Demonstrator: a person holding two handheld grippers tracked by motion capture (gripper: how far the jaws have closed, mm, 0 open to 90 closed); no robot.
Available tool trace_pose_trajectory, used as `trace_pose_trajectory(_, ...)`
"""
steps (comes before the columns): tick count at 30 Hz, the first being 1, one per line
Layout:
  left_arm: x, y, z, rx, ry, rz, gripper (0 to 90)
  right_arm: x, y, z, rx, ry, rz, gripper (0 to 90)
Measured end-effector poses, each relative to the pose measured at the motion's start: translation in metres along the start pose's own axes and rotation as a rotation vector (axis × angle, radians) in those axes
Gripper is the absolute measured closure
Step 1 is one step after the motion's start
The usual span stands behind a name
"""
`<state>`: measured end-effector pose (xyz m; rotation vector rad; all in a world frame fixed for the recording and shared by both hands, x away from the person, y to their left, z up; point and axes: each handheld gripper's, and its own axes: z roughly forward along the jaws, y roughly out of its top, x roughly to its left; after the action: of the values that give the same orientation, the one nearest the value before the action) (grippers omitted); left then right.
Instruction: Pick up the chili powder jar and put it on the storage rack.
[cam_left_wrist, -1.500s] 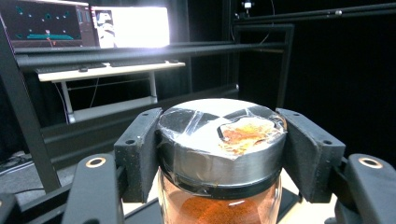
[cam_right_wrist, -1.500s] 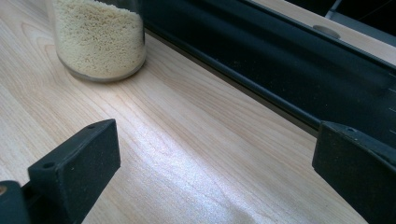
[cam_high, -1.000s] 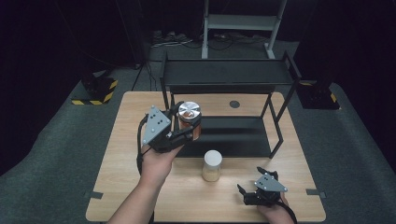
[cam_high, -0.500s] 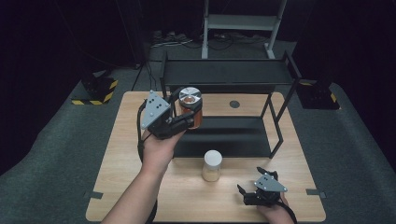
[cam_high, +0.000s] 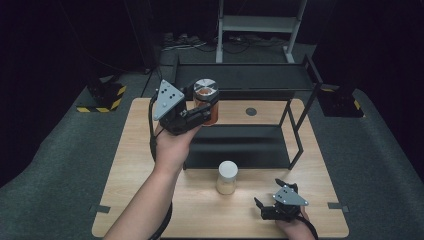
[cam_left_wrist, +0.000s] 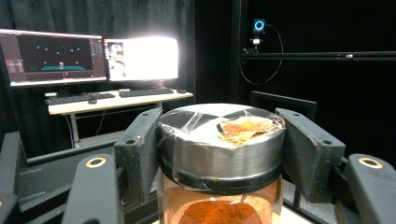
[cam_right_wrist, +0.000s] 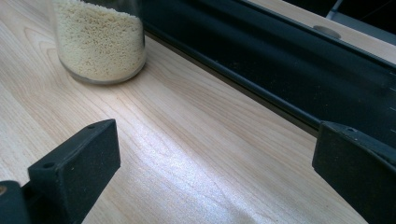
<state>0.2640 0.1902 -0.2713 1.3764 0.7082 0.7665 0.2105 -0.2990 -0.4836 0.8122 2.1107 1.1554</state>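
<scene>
The left gripper (cam_high: 204, 114) is held up in the air over the far left part of the wooden table (cam_high: 130, 165), and its two black jaws are clamped on a glass jar of reddish-orange powder (cam_high: 206, 102) just below the jar's silver metal lid (cam_left_wrist: 219, 140). In the left gripper view a jaw presses against each side of that lid, clear tape and a torn brownish label lie across the lid's top, and the orange powder shows through the glass between the jaws. From above, this jar hangs just in front of the top tier of the black metal shelf rack (cam_high: 250, 82), near its left end. The right gripper (cam_high: 274, 209) rests low at the near right part of the table, with its jaws spread wide and nothing between them; bare wood lies between the jaws in the right gripper view. Ahead of it and to its left stands a glass jar of pale yellow grains (cam_right_wrist: 98, 42) with a white cap (cam_high: 227, 169), upright on the table just in front of the rack's lower shelf (cam_right_wrist: 280, 60).
</scene>
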Motion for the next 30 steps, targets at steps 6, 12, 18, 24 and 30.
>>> trace_pose_trajectory(6, -0.001, 0.007, 0.01, -0.004, 0.013, 0.014, 34.7, -0.001, -0.001, 0.0, -0.004, 0.0, 0.01, 0.0)
trace_pose_trajectory(12, 0.0, 0.012, 0.018, -0.018, 0.028, 0.001, 34.8, -0.003, -0.002, -0.001, -0.007, 0.003, 0.019, 0.0)
trace_pose_trajectory(18, -0.001, 0.017, 0.029, -0.02, 0.048, 0.015, 34.8, -0.003, -0.002, -0.001, -0.01, 0.002, 0.021, 0.0)
trace_pose_trajectory(24, -0.002, 0.021, 0.041, -0.019, 0.065, 0.026, 34.8, -0.004, -0.003, -0.001, -0.011, 0.004, 0.025, 0.0)
trace_pose_trajectory(30, -0.003, 0.024, 0.053, -0.015, 0.082, 0.028, 34.8, -0.004, -0.004, -0.002, -0.016, 0.005, 0.029, 0.0)
